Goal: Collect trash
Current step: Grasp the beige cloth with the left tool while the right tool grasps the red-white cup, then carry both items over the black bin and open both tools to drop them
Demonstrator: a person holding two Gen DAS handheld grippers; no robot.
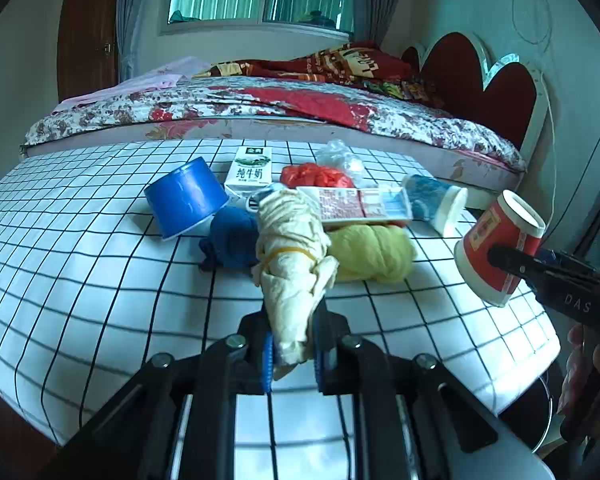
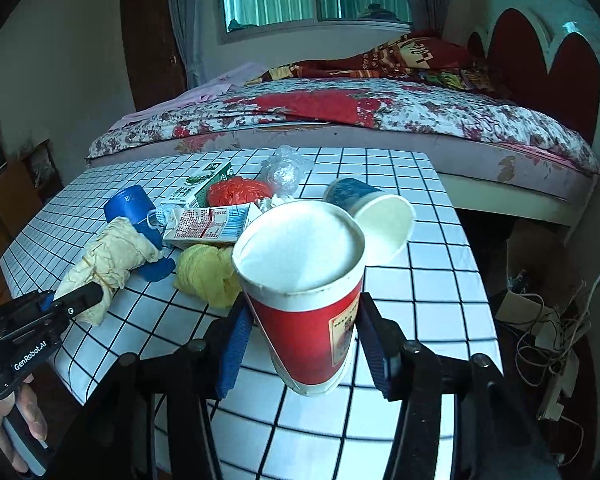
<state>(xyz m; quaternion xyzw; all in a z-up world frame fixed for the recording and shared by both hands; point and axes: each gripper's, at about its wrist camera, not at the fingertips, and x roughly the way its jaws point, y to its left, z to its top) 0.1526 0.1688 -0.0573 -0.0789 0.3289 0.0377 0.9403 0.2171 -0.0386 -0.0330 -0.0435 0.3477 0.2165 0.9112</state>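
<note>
Left gripper (image 1: 292, 356) pinching cream wad (image 1: 290, 256), lifted off checked table (image 1: 80, 280), at 9 o'clock of yellow wad (image 1: 370, 254). Right gripper (image 2: 306, 344) clamped on red cup (image 2: 304, 292), mouth up, raised at 3 o'clock of pile. Blue cup (image 1: 186, 200), milk carton (image 1: 249, 170), red bag (image 1: 316, 176) lying at 12 o'clock.

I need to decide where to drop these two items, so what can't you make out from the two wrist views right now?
- Trash bin: in neither view; a dark round shape past the table edge in the left wrist view is cut off.
- Red cup inside: the right wrist view shows its white base, the left wrist view a sliver of its mouth.
- Blue cloth: partly hidden by the cream bundle in both views.
</note>
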